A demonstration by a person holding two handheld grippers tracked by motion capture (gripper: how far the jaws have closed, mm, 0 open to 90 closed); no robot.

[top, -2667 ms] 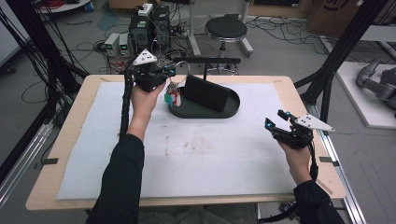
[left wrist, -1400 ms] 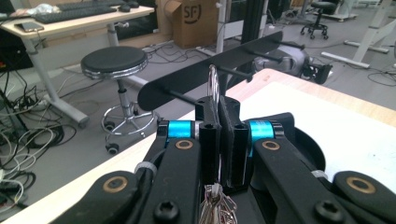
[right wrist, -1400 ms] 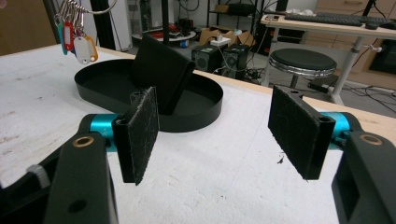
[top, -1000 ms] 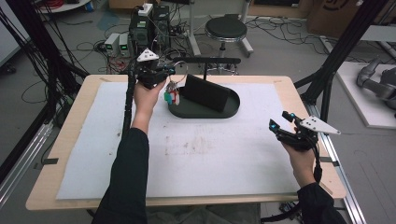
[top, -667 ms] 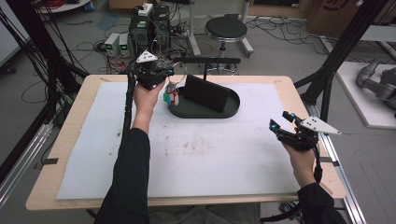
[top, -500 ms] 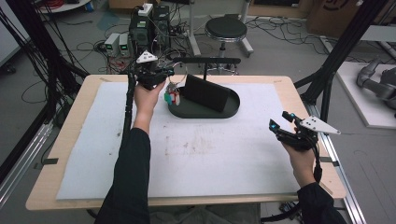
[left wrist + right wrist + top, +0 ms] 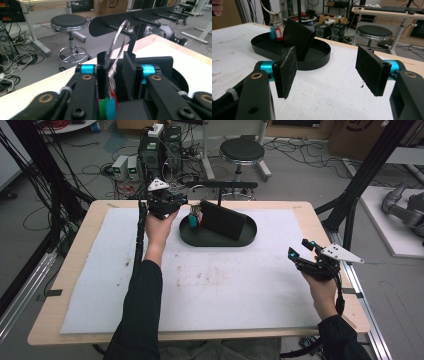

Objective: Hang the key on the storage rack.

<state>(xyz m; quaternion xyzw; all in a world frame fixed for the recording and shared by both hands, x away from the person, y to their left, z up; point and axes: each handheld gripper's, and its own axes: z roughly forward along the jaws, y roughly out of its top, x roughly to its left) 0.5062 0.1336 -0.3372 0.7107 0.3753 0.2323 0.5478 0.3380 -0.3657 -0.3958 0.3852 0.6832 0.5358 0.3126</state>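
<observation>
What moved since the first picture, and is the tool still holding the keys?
The right tool drifted a little toward the table's right edge. Little else changed. The left tool stays shut on the key ring, its coloured tags hanging over the black tray. The right tool stays open and holds nothing.

Black tray and hook rack crowd the far edge; white mat lies open.
</observation>
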